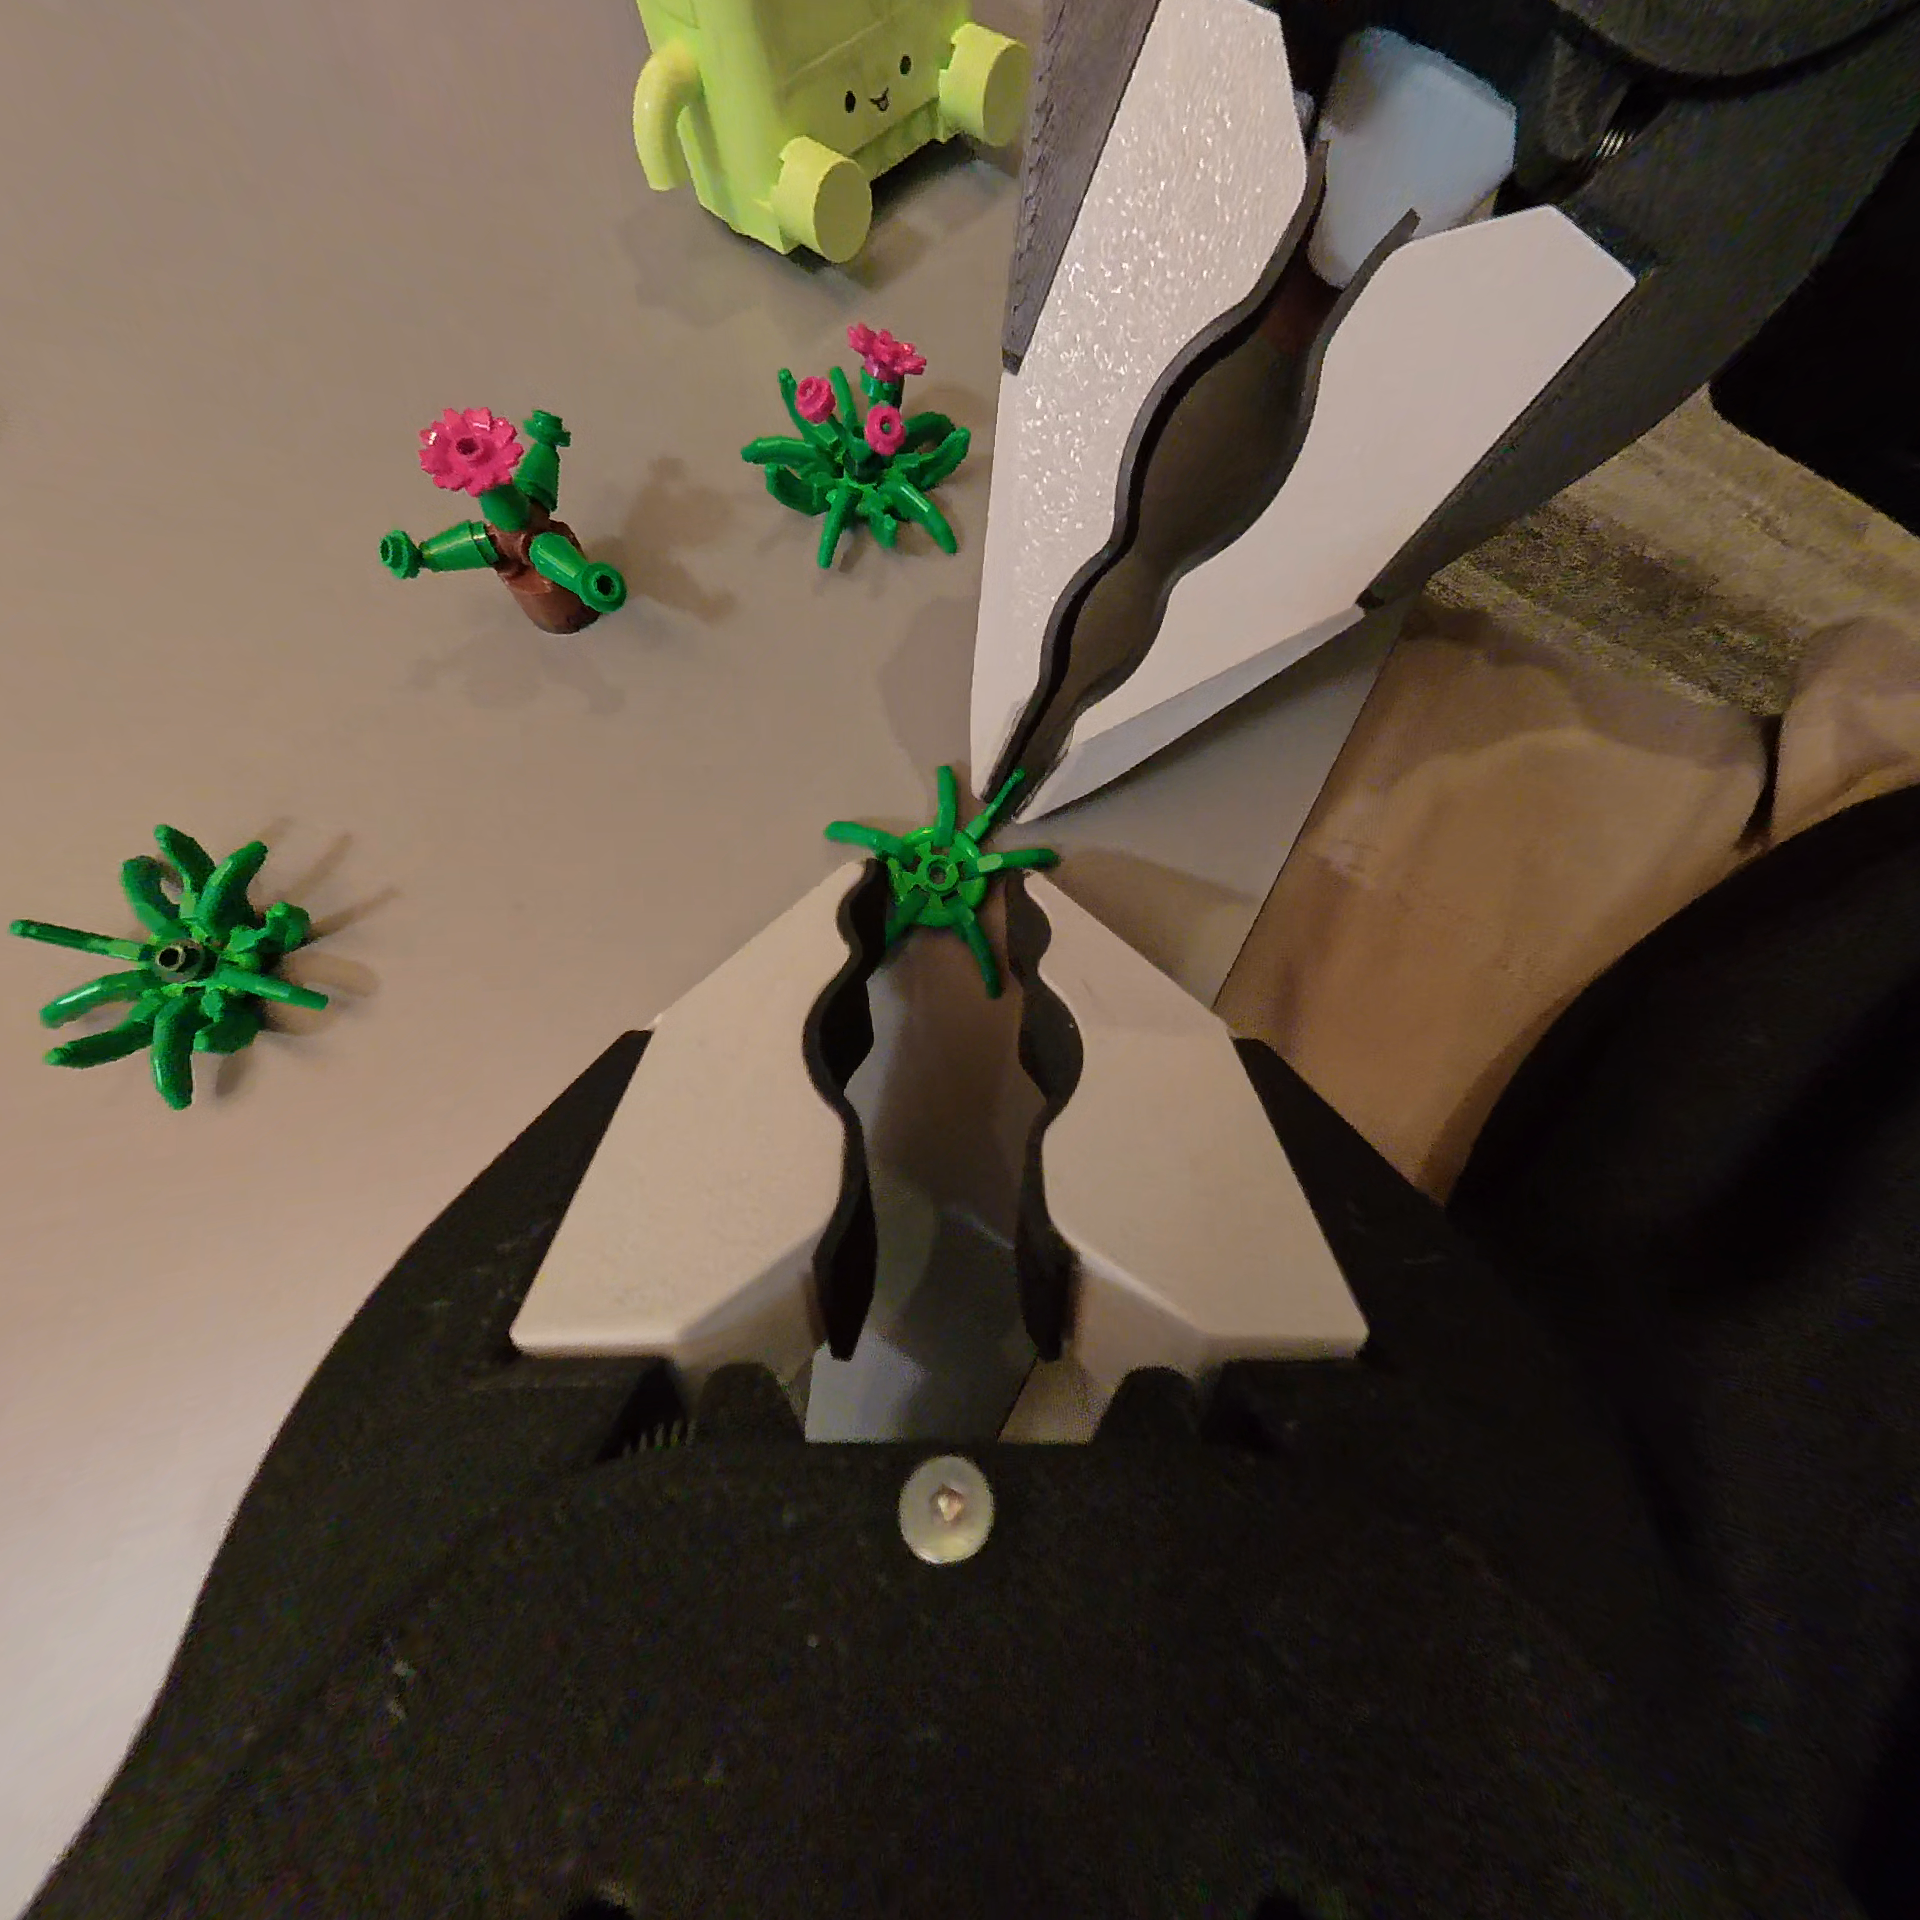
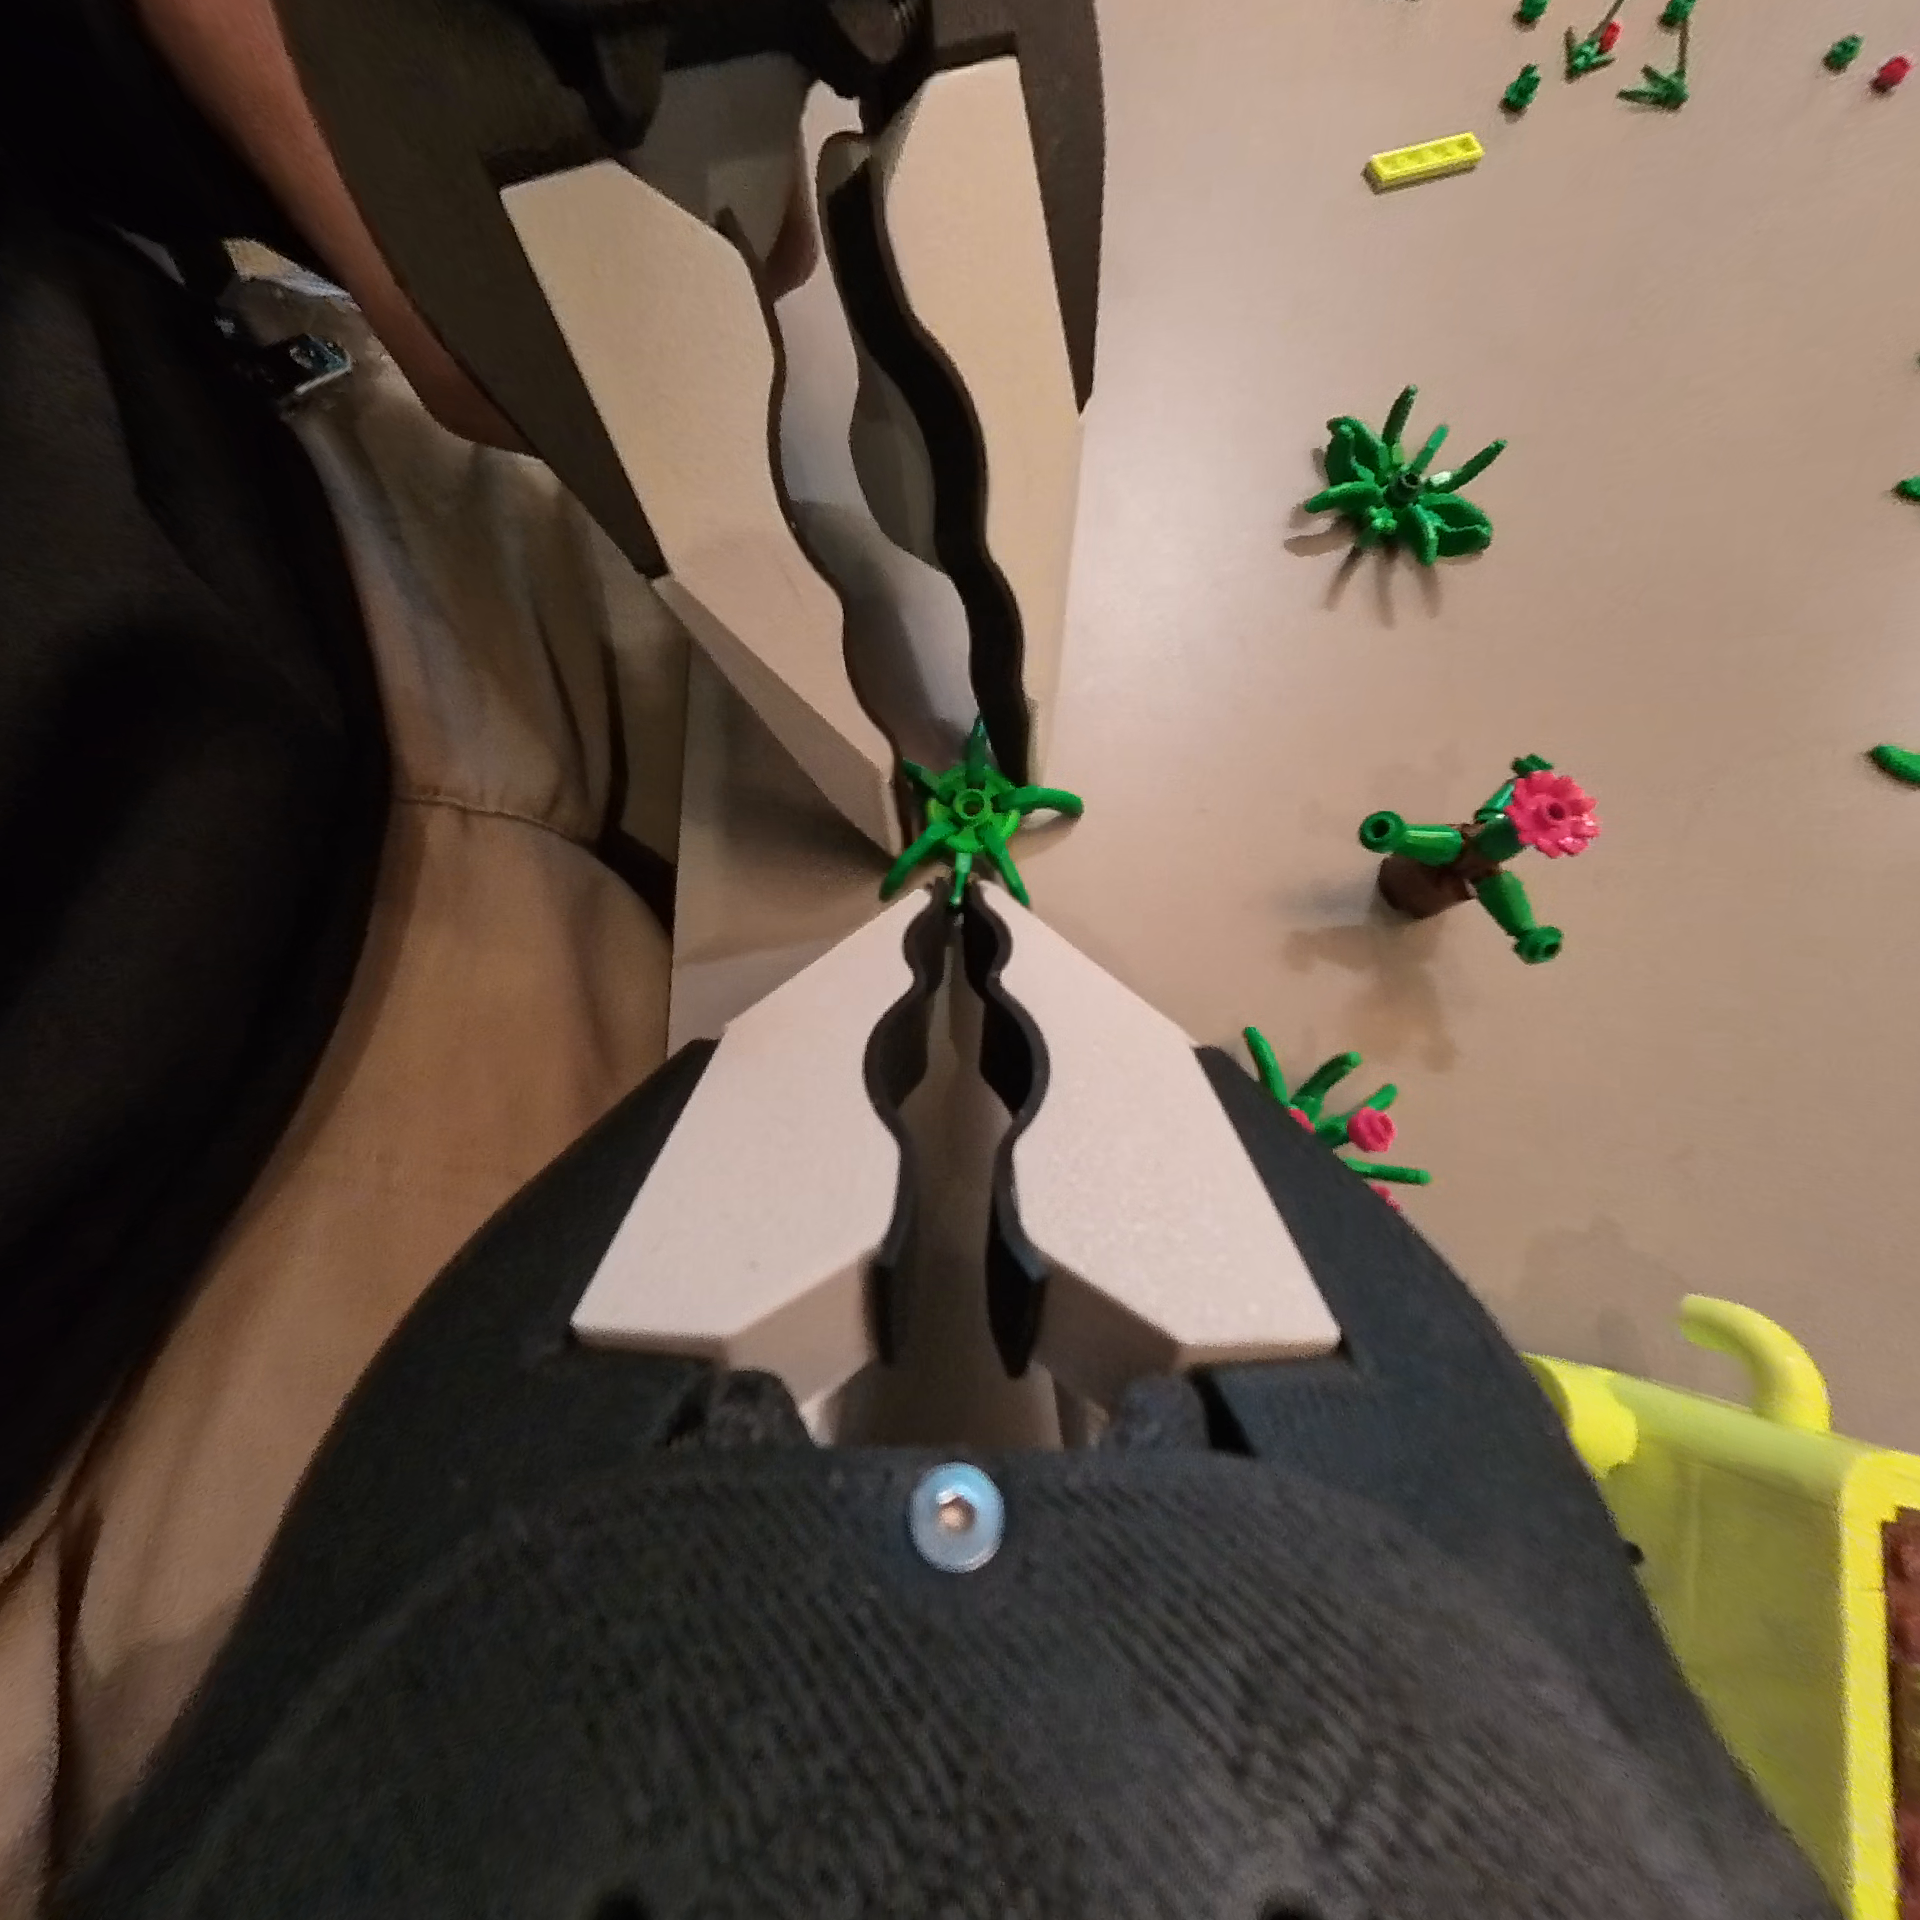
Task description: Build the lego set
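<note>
While both grippers pinch it, the leaf piece (image 1: 938, 875) faces the left camera.

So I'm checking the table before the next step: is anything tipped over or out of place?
Yes: the brown-stemmed flower piece with one magenta bloom lies on its side on the table, cones pointing sideways. The green leaf piece is pinched by both the left gripper and right gripper.

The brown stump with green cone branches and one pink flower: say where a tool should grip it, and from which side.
Grip the brown stump with green cone branches and one pink flower low on its brown trunk, coming from above with the fingers beside it. Probably safest: the trunk is the solid part, while the splayed cones and the pink flower look easy to dislodge.
</note>
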`<move>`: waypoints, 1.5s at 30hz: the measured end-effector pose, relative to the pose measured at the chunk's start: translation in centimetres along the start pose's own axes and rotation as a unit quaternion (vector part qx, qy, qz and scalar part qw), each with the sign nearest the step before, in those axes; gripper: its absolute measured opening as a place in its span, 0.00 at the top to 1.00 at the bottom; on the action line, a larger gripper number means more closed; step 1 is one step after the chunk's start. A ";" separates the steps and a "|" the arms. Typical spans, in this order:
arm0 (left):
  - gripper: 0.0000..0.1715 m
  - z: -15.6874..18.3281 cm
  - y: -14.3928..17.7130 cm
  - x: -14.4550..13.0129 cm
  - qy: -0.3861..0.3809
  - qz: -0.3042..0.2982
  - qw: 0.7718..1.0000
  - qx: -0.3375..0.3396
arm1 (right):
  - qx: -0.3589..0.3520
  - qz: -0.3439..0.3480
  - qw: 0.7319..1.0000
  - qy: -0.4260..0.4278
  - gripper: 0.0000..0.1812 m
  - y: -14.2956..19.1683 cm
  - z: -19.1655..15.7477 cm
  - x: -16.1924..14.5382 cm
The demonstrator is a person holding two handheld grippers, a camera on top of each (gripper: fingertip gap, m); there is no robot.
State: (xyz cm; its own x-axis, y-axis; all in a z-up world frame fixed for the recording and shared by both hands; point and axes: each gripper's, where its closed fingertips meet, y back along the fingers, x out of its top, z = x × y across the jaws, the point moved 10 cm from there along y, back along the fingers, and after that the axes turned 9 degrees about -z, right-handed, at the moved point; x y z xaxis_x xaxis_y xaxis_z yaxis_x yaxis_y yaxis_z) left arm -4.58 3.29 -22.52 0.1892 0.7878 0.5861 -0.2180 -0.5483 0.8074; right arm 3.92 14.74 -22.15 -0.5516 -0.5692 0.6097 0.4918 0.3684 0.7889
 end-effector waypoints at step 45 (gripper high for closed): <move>0.88 0.1 0.2 -0.1 -0.012 -0.012 1.000 0.022 | -0.010 -0.002 1.000 0.013 1.00 -0.4 0.2 0.2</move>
State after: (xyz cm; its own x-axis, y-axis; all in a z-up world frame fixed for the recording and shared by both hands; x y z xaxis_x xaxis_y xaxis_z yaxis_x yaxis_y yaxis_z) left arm -4.54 3.08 -22.46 0.2174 0.7945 0.5670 -0.1700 -0.5412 0.8235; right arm 3.43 14.61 -22.32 -0.5358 -0.5906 0.6035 0.5022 0.3516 0.7900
